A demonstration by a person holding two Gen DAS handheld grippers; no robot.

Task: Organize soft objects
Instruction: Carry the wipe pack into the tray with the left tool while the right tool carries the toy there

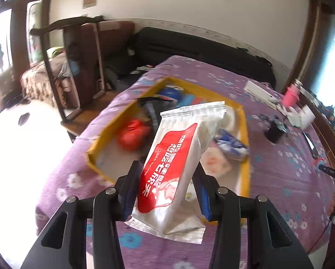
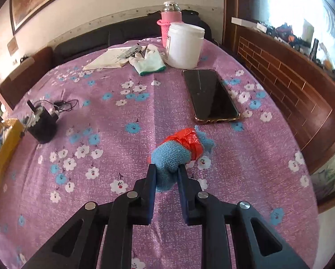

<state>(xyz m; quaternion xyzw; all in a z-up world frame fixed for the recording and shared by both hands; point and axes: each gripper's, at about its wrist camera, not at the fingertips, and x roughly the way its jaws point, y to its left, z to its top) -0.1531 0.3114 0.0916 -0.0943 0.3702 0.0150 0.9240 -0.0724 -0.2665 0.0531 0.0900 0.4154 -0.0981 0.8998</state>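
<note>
My left gripper (image 1: pixel 167 172) is shut on a red and white wet-wipes pack (image 1: pixel 178 157) and holds it tilted above the near edge of a yellow box (image 1: pixel 113 123). The box holds a red soft thing (image 1: pixel 133 134), a blue object (image 1: pixel 170 93) and a blue-white packet (image 1: pixel 230 145). My right gripper (image 2: pixel 166 173) is shut on a rolled blue cloth (image 2: pixel 171 157) bound with red plastic (image 2: pixel 189 142), resting on the purple flowered tablecloth (image 2: pixel 113 116).
A black phone (image 2: pixel 212 96), a white jar (image 2: pixel 185 44), a pink flask (image 2: pixel 170 20), a white glove (image 2: pixel 149 61), papers (image 2: pixel 109 59) and a black charger with cables (image 2: pixel 43 127) lie on the table. The yellow box edge (image 2: pixel 6 143) shows at left.
</note>
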